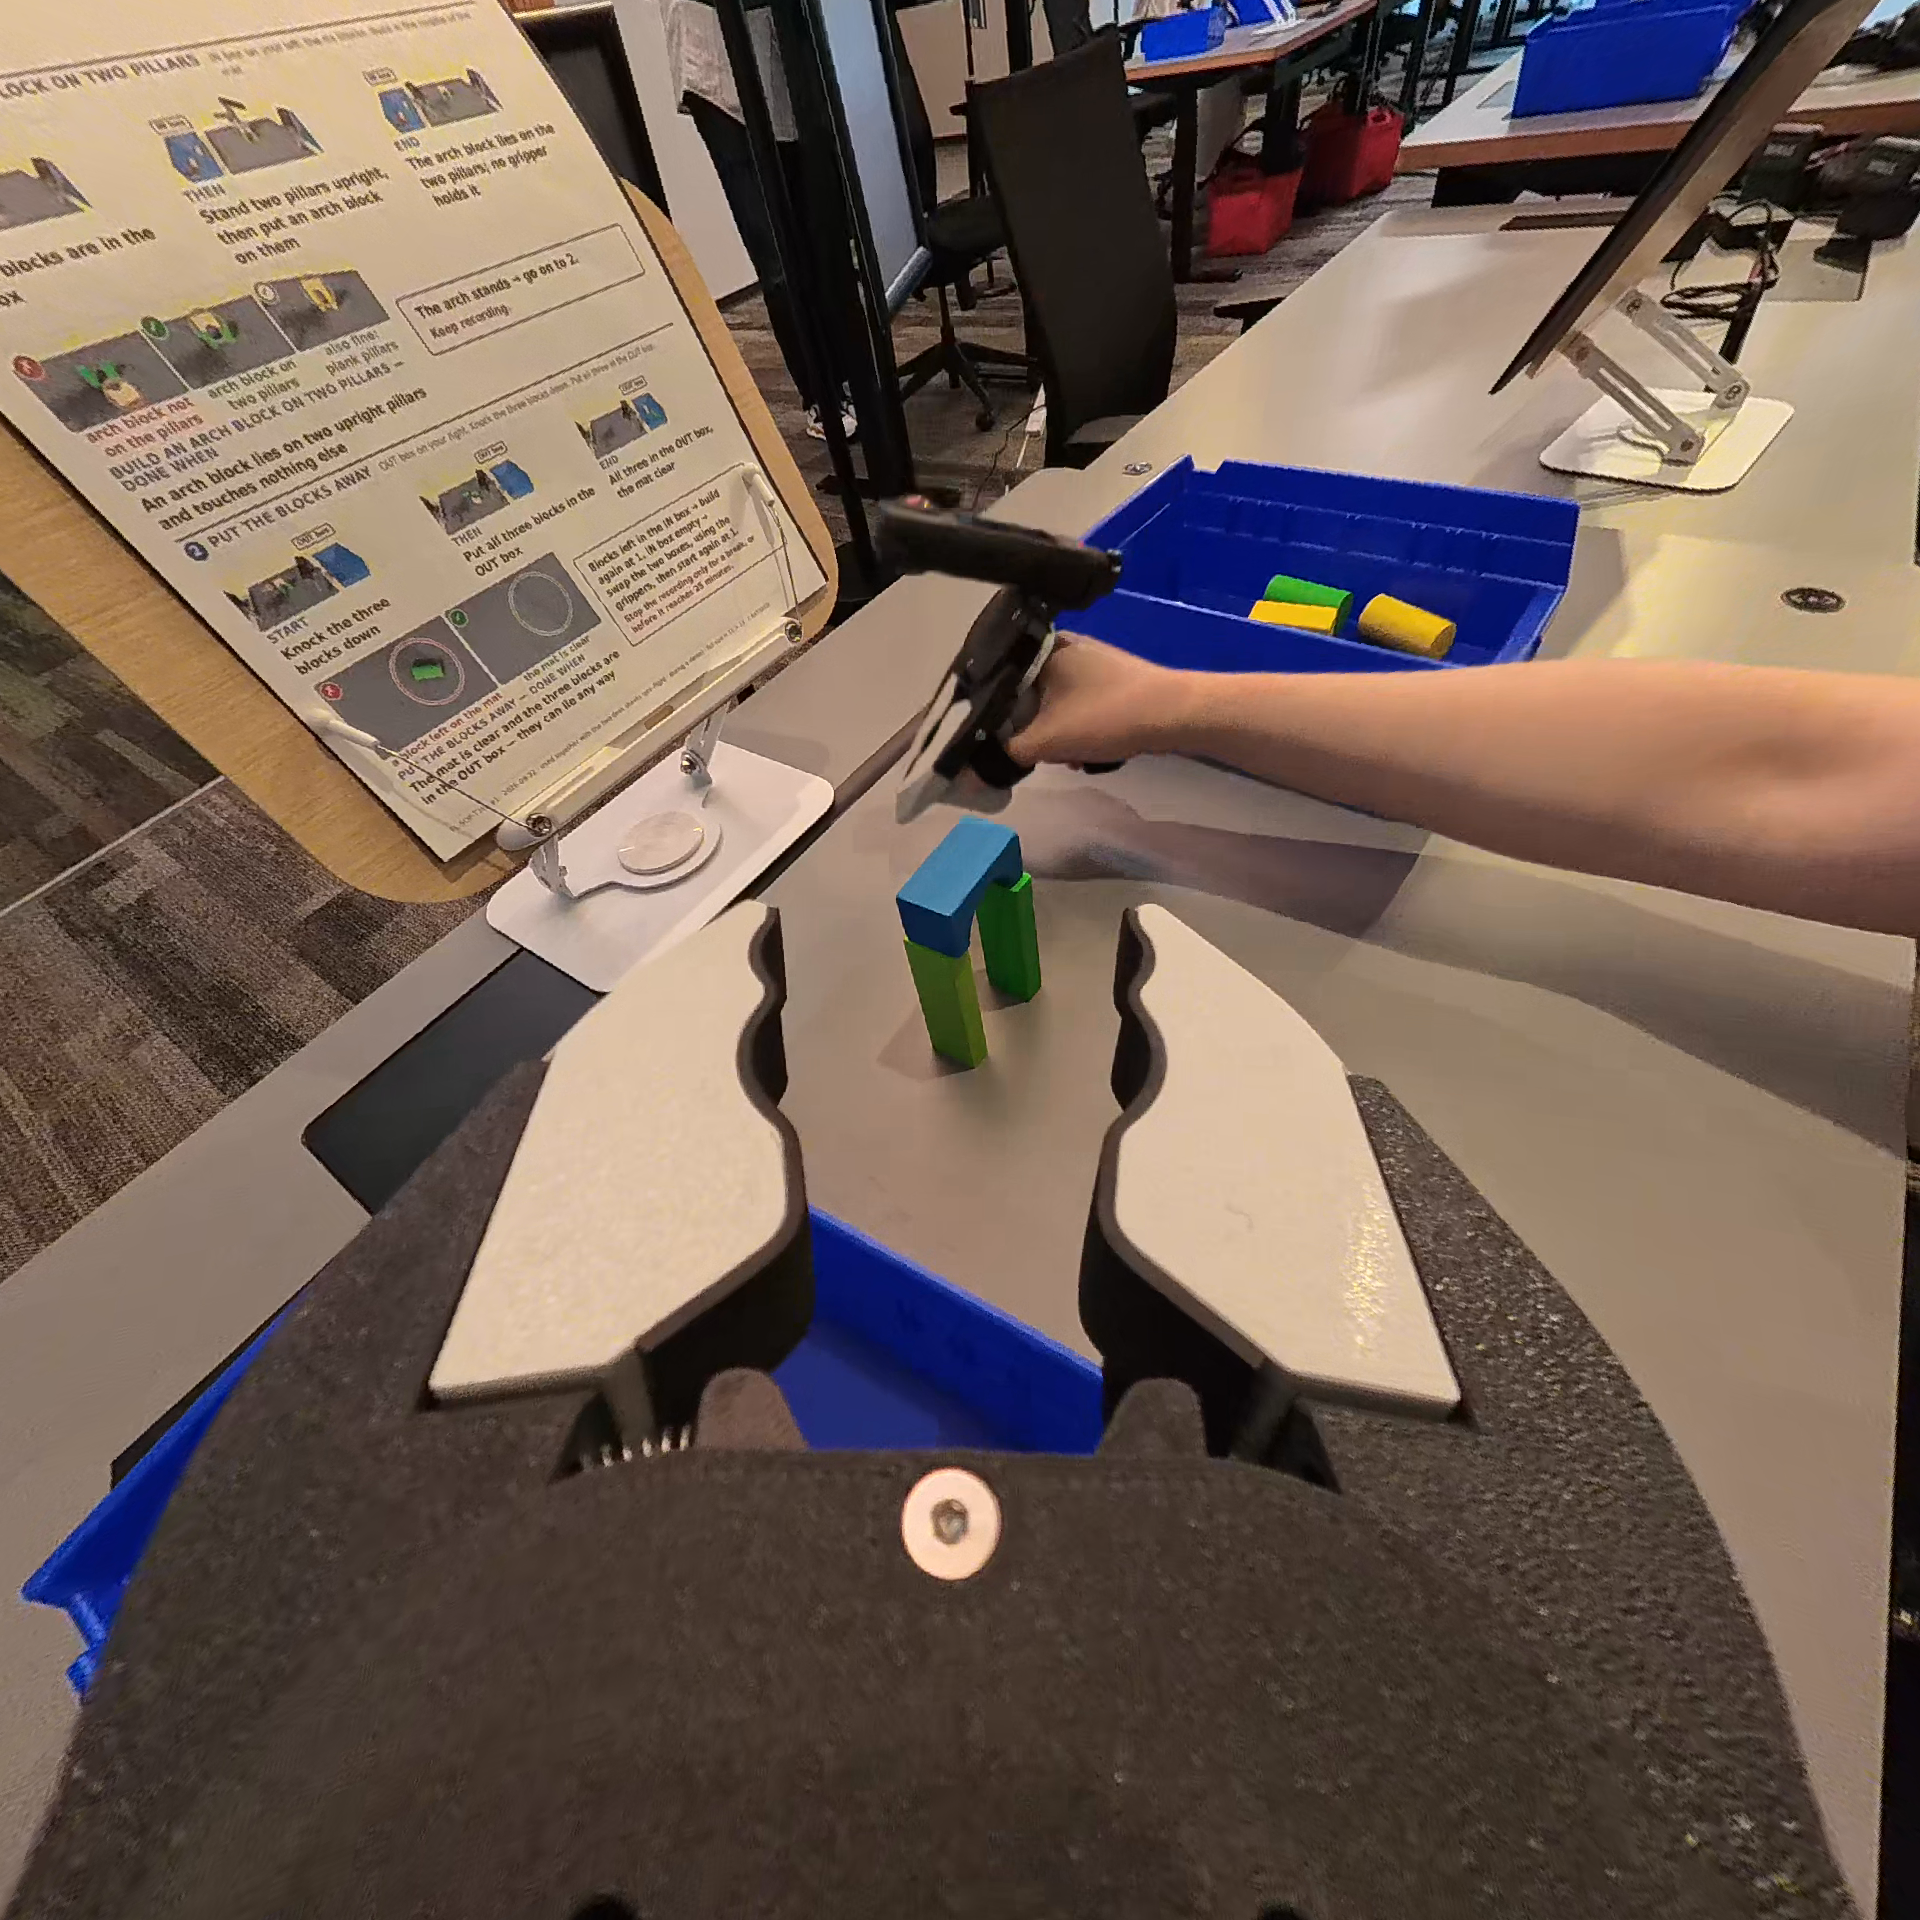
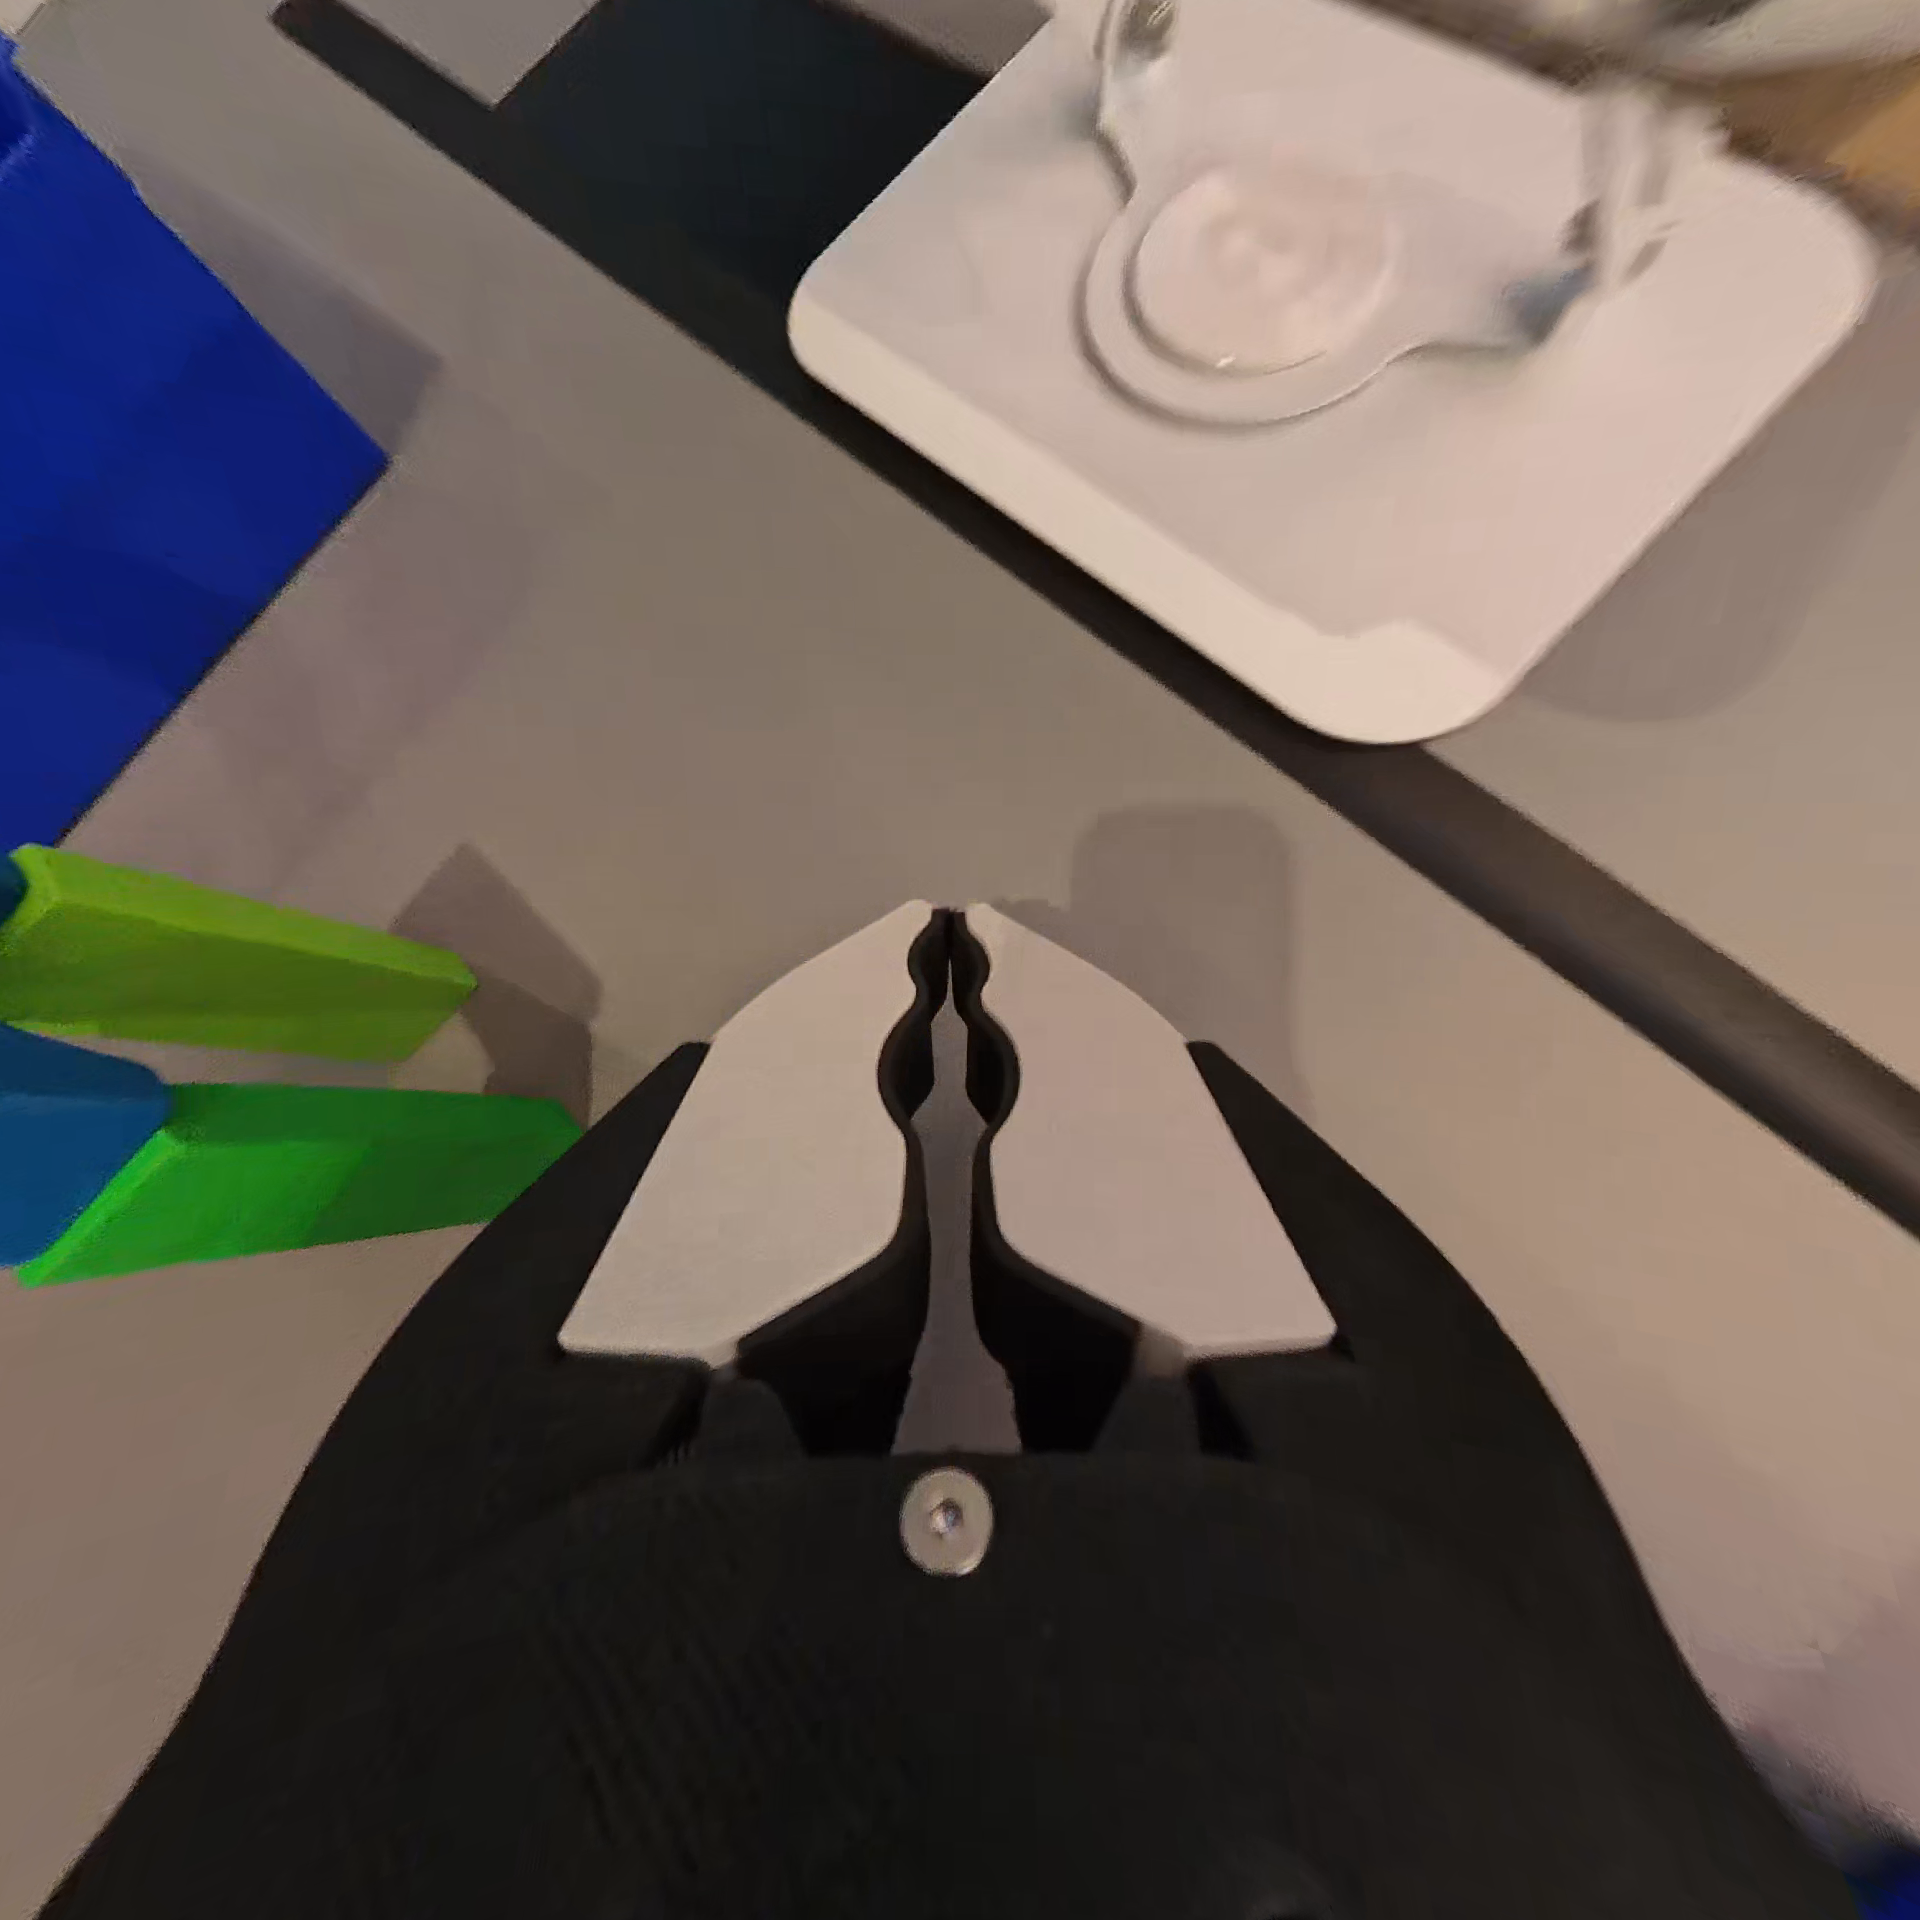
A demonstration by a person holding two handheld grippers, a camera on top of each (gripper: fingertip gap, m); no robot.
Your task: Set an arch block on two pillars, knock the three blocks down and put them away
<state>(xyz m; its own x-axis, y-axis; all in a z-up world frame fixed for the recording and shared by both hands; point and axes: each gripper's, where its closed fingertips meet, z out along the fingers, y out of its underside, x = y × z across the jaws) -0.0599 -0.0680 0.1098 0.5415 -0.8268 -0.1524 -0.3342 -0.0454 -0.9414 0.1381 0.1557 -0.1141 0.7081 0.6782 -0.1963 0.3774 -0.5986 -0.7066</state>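
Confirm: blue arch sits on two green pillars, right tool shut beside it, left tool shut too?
Not quite. The left tool is open, its fingers spread wide in the left wrist view. The blue arch does sit on two green pillars, and the right tool is shut.

floor: grey patchwork carpet point(image 1: 156, 935) | desks point(image 1: 1558, 104) | blk office chair point(image 1: 1070, 229)

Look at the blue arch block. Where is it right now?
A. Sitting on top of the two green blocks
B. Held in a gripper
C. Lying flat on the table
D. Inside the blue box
A: the blue arch block rests across the tops of the two green blocks, which stand upright on the table, and neither gripper is holding it.
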